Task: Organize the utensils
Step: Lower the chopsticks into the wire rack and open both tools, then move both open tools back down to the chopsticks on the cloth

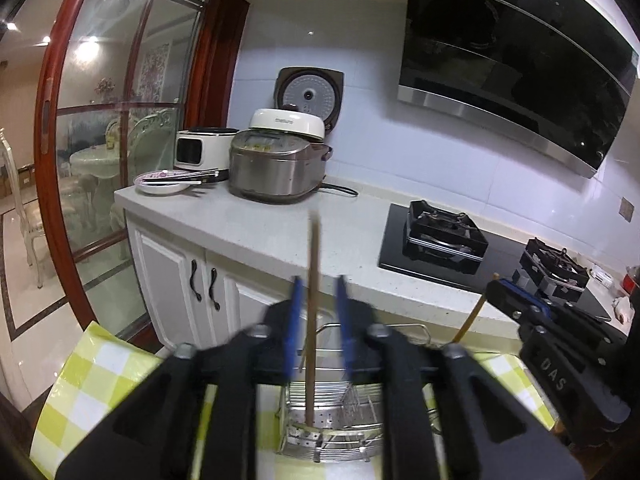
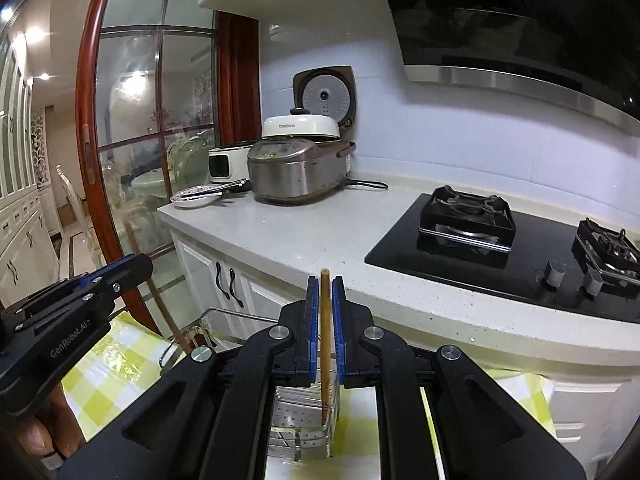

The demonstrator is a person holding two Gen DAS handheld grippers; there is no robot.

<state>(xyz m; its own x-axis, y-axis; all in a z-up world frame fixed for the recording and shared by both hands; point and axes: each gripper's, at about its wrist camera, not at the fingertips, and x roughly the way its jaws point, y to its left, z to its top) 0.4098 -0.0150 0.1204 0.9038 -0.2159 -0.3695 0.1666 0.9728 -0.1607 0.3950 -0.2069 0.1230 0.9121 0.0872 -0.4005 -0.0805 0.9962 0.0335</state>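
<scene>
The bench (image 2: 132, 364) under its yellow-checked cloth carries the metal utensil rack (image 2: 298, 428), and both chopsticks stand over it, so your risks are all in the release.

Your left hand-held gripper (image 1: 318, 324) has its jaws spread wide around one chopstick (image 1: 312, 304), apparently touching neither blue pad. That stick stands almost upright with its lower end in the rack's perforated compartment. With nothing pinching it, it can lean or tip out over the rim if you brush it while pulling away, so back out straight.

Your right hand-held gripper (image 2: 326, 320) is narrow, nearly clamped on the second chopstick (image 2: 325, 344), whose tip hangs just above or just inside the rack; I cannot tell which. If you let go while it is high or tilted, it may bounce off the wire and land on the cloth.
</scene>
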